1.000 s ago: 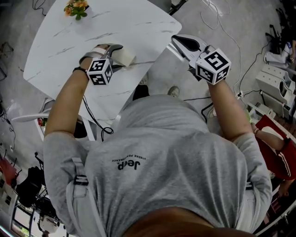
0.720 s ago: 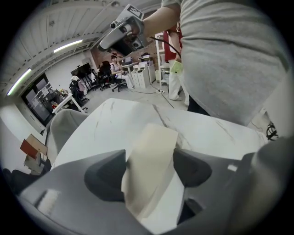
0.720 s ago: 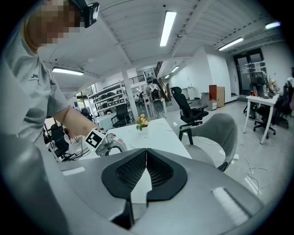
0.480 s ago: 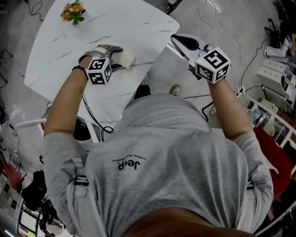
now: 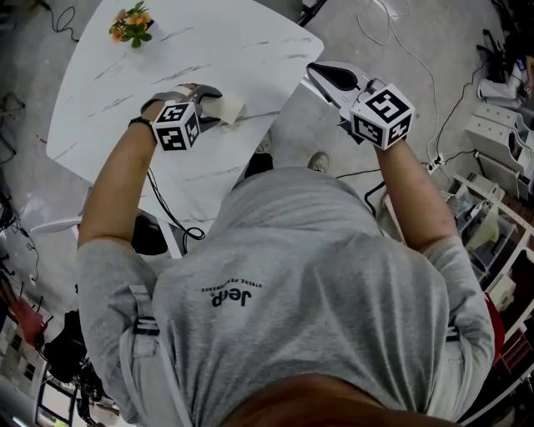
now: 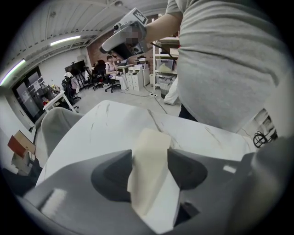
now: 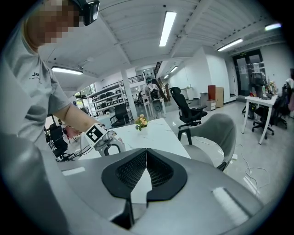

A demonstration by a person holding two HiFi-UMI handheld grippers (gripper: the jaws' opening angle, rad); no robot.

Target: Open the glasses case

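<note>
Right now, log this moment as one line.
left gripper: jaws closing, glasses case between them, on table | right gripper: jaws shut, empty, beyond table edge

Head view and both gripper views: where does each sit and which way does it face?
Head view: on the person's head, looking down at the table; shirt, both forearms, left claw and right claw show.
Left gripper view: on the left claw, along its closing jaws, glasses case between them; torso behind.
Right gripper view: on the right claw, shut and empty, facing across the table; left forearm shows.
Shared: head and right gripper views both show the flowers.
</note>
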